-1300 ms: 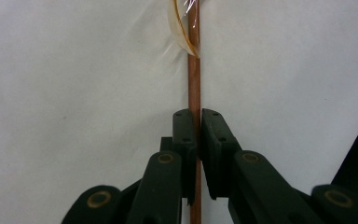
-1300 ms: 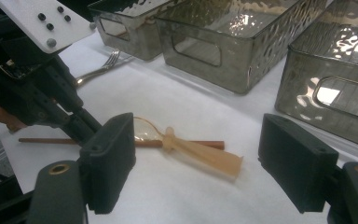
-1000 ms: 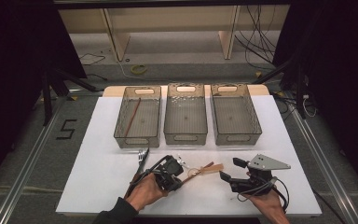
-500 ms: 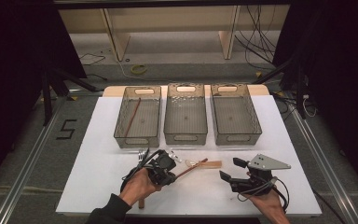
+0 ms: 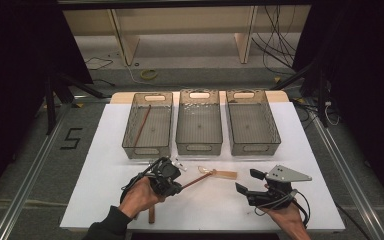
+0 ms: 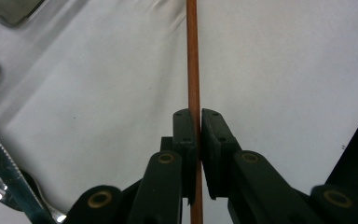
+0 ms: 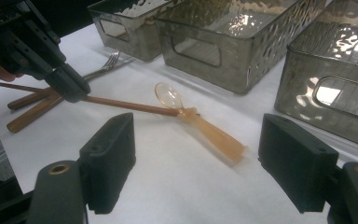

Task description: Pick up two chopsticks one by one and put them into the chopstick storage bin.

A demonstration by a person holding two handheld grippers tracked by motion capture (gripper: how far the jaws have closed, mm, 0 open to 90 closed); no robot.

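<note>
We note the left gripper [image 5: 172, 181] pinching a chopstick [image 6: 193, 70] low over the white worktop [image 5: 105, 190], its far tip touching the amber spoon [image 7: 200, 123] lying before the middle bin [image 5: 199, 122]. The right gripper [image 7: 200, 163] rests spread, holding nothing.

Left tool [image 5: 176, 181] clamped, right tool [image 5: 246, 181] agape

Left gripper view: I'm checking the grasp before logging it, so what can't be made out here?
- Chopstick: both ends cut off by the top and bottom edges; the left claw covers the gripped part.
- Fork and knife: cut off by the left edge, blurred.
- Bins: only a corner, top left.
</note>
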